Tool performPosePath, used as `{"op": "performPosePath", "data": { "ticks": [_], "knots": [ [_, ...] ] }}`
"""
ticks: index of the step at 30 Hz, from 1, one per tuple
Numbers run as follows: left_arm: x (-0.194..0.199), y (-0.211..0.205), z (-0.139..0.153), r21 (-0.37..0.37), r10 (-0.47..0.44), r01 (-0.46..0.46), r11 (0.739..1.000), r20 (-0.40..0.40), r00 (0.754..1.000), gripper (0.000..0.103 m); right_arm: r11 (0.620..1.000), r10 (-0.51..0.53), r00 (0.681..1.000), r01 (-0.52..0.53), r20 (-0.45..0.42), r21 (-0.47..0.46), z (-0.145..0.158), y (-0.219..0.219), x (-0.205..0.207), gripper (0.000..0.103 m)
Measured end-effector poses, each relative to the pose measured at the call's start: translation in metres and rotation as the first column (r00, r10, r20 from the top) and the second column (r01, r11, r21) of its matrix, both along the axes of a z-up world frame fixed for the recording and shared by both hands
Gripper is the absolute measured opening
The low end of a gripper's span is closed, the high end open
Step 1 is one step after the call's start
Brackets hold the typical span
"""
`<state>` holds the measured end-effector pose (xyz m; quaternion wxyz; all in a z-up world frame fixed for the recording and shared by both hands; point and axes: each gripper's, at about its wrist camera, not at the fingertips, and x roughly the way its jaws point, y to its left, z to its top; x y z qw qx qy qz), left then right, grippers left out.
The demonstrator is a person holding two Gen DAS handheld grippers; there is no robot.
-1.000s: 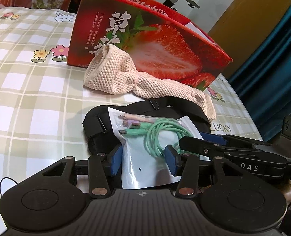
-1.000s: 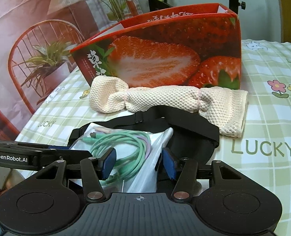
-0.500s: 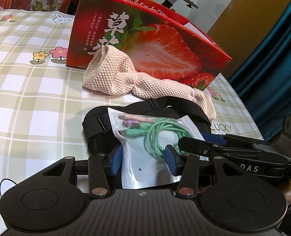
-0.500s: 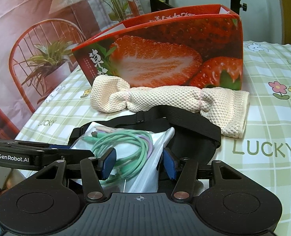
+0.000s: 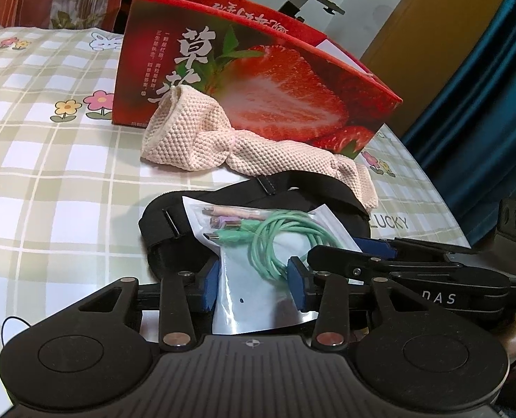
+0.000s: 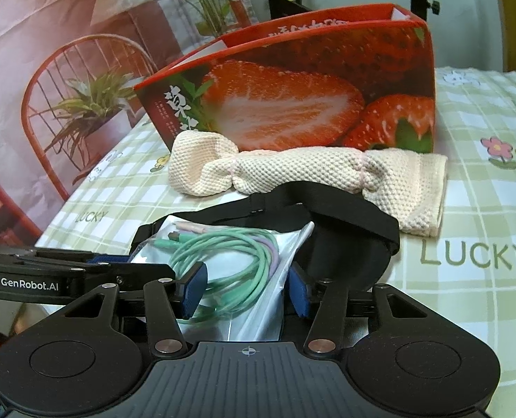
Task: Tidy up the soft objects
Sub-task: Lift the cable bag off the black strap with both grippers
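I had both claws low over the checked tablecloth, each one at an end of the clear bag with the green cables inside. The left claw had the near end of this bag between its two blue pads, and its jaws were closing; the pads stood at the edges of the bag, but I could not tell if they already pressed it. The right claw was about half open, with the other end of the bag and some loops of cable between its pads; a firm grip I could not confirm. The bag lay on a black strap, which reached out ahead of both claws. Further ahead of the claws lay the pink knitted cloth, tied in two places, just in front of the red strawberry box and touching it. From the left camera the right claw came in from the right side, just beside the bag.
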<state>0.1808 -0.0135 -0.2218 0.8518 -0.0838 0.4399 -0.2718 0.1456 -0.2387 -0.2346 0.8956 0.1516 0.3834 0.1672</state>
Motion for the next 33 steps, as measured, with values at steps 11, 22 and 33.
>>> {"op": "performPosePath", "data": {
  "ticks": [11, 22, 33],
  "knots": [
    [-0.002, -0.001, 0.000, -0.003, -0.017, 0.017, 1.000, -0.001, 1.000, 0.044, 1.000, 0.002, 1.000, -0.002, -0.008, 0.002, 0.003, 0.002, -0.001, 0.042],
    [-0.002, 0.006, -0.005, -0.039, -0.003, 0.002, 0.999, -0.025, 1.000, 0.044, 1.000, -0.006, 1.000, 0.006, -0.006, 0.021, 0.003, -0.004, -0.005, 0.032],
    [-0.002, 0.008, -0.004, -0.054, -0.001, 0.000, 0.999, -0.032, 0.999, 0.044, 0.999, -0.018, 1.000, 0.018, 0.015, 0.042, 0.007, -0.010, -0.008, 0.020]
  ]
}}
